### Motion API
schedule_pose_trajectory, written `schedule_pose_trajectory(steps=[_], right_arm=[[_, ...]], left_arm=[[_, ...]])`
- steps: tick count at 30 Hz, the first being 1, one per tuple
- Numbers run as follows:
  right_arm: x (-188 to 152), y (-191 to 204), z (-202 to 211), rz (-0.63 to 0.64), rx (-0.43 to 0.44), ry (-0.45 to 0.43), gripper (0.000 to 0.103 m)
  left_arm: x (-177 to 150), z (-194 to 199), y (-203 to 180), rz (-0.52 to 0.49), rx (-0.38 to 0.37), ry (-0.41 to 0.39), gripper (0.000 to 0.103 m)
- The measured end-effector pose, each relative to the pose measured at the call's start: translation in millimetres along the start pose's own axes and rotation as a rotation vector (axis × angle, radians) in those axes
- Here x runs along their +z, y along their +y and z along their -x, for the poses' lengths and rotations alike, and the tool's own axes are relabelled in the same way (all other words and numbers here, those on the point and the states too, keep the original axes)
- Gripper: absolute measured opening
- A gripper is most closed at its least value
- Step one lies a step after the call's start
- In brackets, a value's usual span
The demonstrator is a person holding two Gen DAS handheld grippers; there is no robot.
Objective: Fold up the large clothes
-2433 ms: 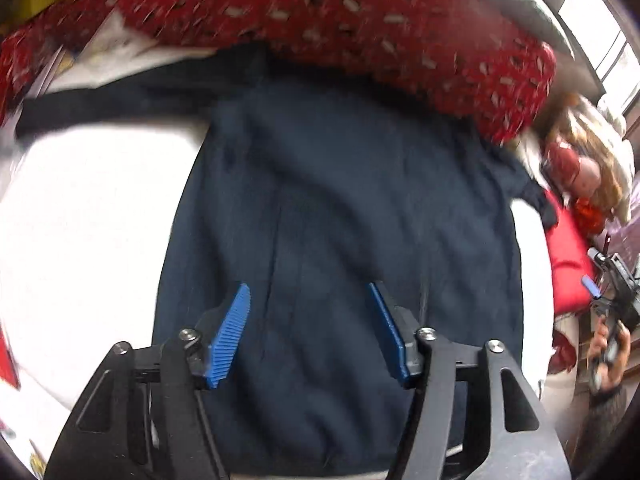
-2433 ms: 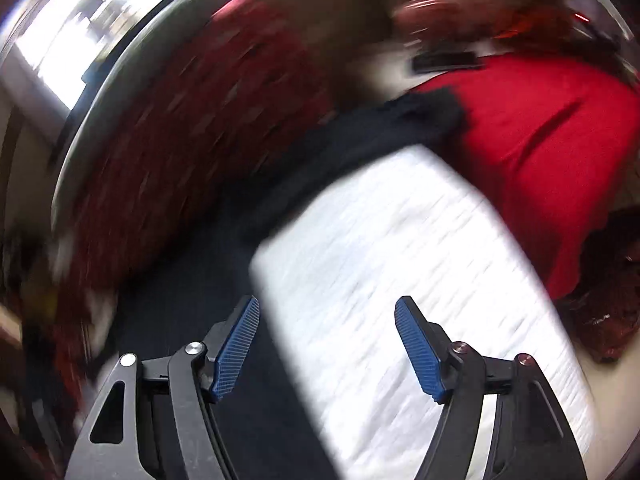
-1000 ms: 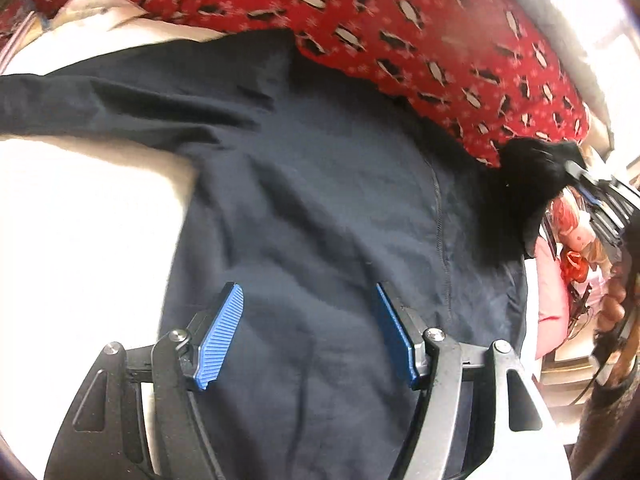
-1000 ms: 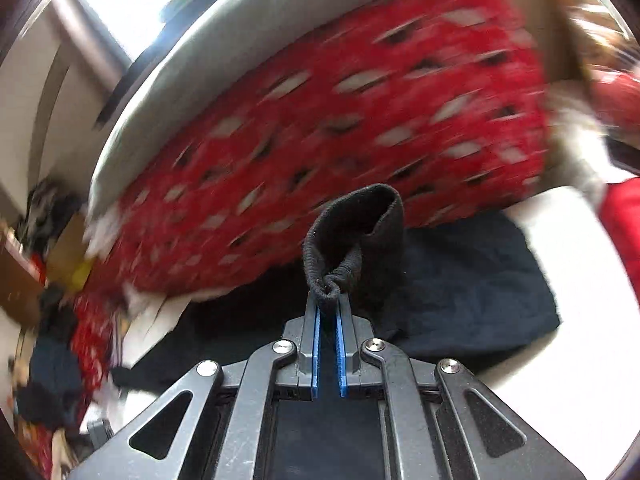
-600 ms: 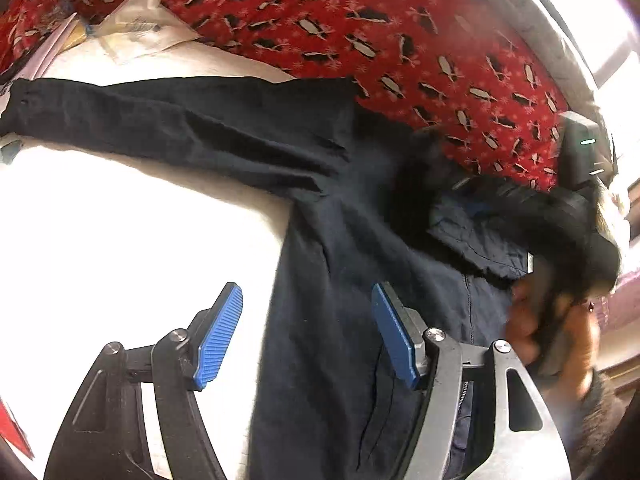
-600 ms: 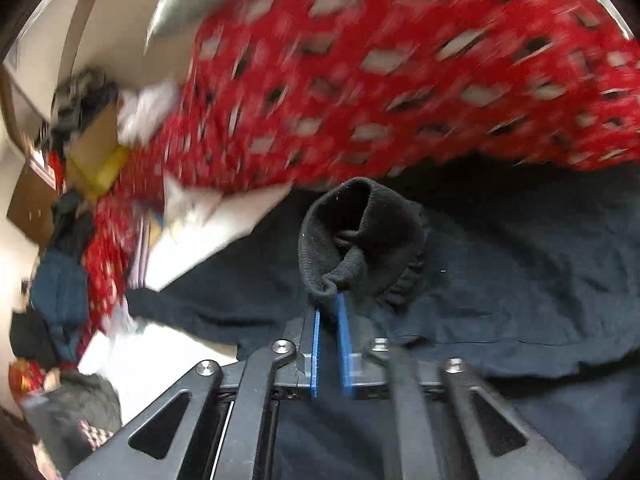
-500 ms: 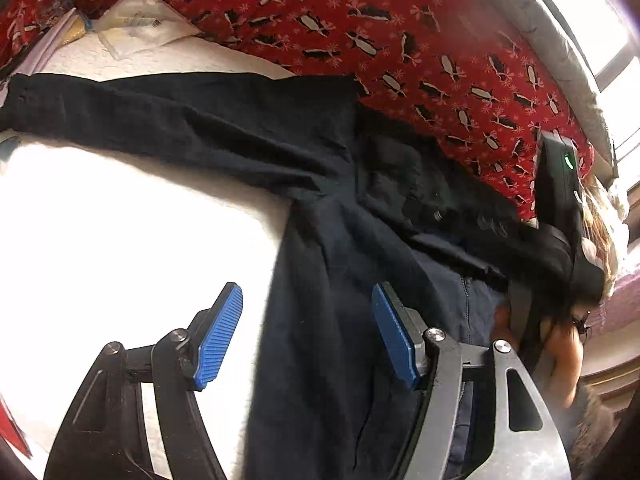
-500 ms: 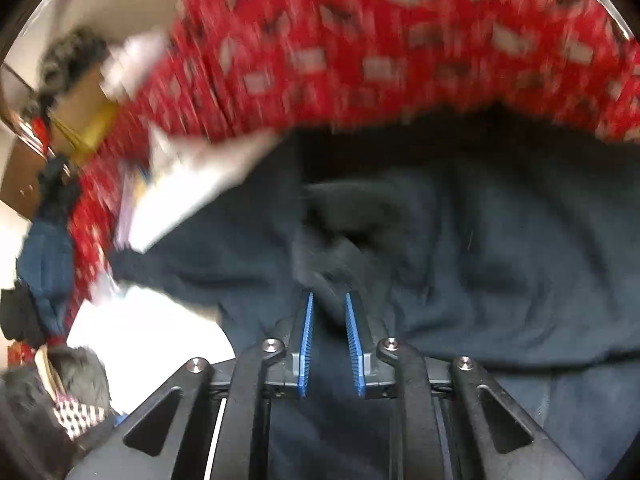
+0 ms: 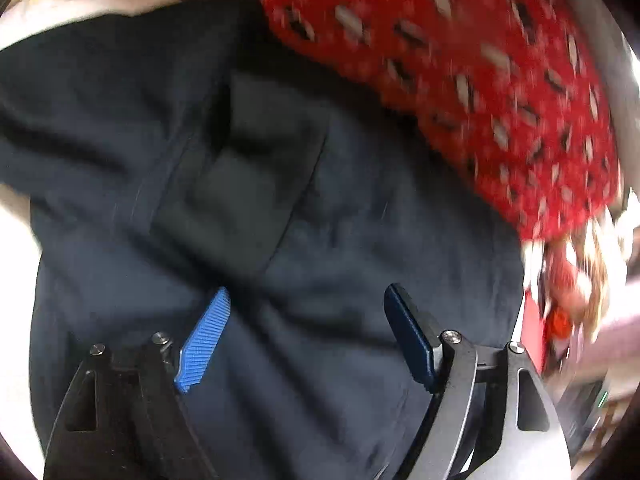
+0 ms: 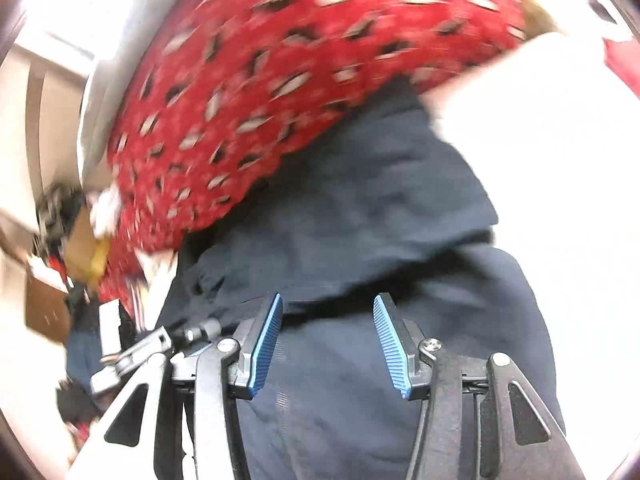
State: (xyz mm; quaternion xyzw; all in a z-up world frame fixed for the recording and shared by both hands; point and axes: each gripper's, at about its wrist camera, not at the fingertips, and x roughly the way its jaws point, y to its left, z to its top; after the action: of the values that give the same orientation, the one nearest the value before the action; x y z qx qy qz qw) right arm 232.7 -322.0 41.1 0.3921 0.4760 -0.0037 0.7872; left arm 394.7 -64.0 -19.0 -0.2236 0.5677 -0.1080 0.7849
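Note:
A large dark navy garment (image 9: pixel 360 240) lies spread on the white bed. One sleeve (image 9: pixel 240 184) is folded in across its body, its darker cuff end lying flat. My left gripper (image 9: pixel 306 336) hovers over the middle of the garment; its jaws are opening and nothing is between them. In the right wrist view the same garment (image 10: pixel 360 208) fills the middle, with a folded edge running across it. My right gripper (image 10: pixel 328 344) sits just above the cloth; its jaws are opening and its blue pads (image 10: pixel 266 344) no longer touch the sleeve.
A red blanket (image 9: pixel 460 60) with a black and white print is bunched along the far edge of the garment. White bed sheet (image 10: pixel 560 160) shows to the right of it. Clutter and boxes (image 10: pixel 76 256) stand beside the bed at the left.
My right gripper carried the sleeve cuff across the garment, lowered it and let go; its jaws have parted. My left gripper swung over the garment's body, and the sleeve now lies folded there.

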Motion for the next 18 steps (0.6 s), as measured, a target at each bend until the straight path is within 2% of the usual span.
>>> schedule_pose_trajectory(steps=[1, 2, 3, 5, 8, 10, 16, 17, 18], right_arm=[[-0.5, -15.4, 7.4, -0.04, 0.02, -0.01, 0.051], [0.4, -28.1, 15.2, -0.069, 0.035, -0.016, 0.052], [0.9, -38.4, 19.0, -0.095, 0.048, -0.022, 0.053], [0.0, -61.6, 28.6, -0.154, 0.09, -0.027, 0.058], [2.3, -75.0, 19.8, -0.212, 0.144, -0.022, 0.061], [7.1, -79.0, 10.1, -0.251, 0.193, -0.03, 0.064], [27.4, -98.3, -27.0, -0.47, 0.32, -0.052, 0.074], [29.9, -99.8, -29.6, -0.499, 0.325, -0.05, 0.071], [32.8, -101.0, -27.1, -0.526, 0.328, -0.068, 0.04]], left_arm=[[2.1, 4.7, -2.5, 0.016, -0.003, -0.034, 0.03], [6.8, 7.4, -4.3, 0.021, 0.007, -0.057, 0.008], [10.5, 12.7, -3.3, 0.028, 0.001, -0.07, 0.007], [15.8, 30.6, 3.8, 0.065, 0.0, -0.146, 0.007], [15.9, 52.8, 11.9, 0.068, 0.015, -0.207, 0.007], [16.0, 61.1, 21.1, 0.07, 0.046, -0.22, 0.007], [12.4, 49.6, 35.4, 0.123, 0.031, -0.168, 0.007], [9.4, 47.1, 32.3, 0.118, 0.033, -0.166, 0.007], [7.9, 45.1, 31.3, 0.108, 0.038, -0.164, 0.007]])
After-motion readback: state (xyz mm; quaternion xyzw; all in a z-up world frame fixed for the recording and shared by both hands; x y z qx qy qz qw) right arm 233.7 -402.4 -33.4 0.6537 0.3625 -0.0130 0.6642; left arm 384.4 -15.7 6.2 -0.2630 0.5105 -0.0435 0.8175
